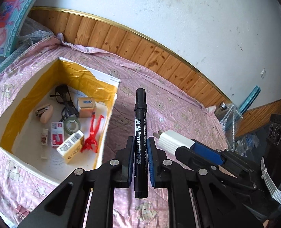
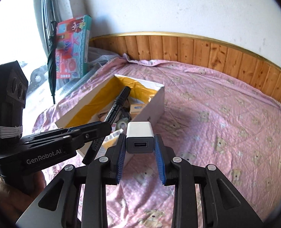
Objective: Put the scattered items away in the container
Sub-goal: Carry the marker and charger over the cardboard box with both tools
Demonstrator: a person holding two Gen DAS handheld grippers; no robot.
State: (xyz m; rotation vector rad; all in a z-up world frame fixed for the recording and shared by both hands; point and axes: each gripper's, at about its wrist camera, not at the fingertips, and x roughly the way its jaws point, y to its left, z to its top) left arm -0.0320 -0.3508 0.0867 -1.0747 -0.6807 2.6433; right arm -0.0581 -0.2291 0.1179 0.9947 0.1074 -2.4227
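- the left claw is clamped on a black marker, gripped near its lower half, cap end pointing forward and up.
- the right claw is clamped on a white charger, usb port facing the camera; the blue pads press its two side faces.
- both are held in the air above the bed, just beside the near right corner of the box, not yet over its opening.
- the box already holds a red figure, a tape roll, small cartons, a stapler-like item and a tangle of black cable.
- judgement: the step in hand is carrying both items over the box and letting them go.
- do it well: bring each claw fully past the white wall before opening, so nothing lands on the rim or tips off onto the bed.
- the marker is long; lower it and tilt it closer to flat, along the box's length, so it lies down rather than bouncing on the cartons.
- the charger is blocky and should drop cleanly; aim for the bare white floor near the front wall.
- the two claws sit close together, so release one at a time, or keep them apart, to avoid knocking each other.
- risk: the yellow torn lining could catch the marker tip if it enters at the far side.
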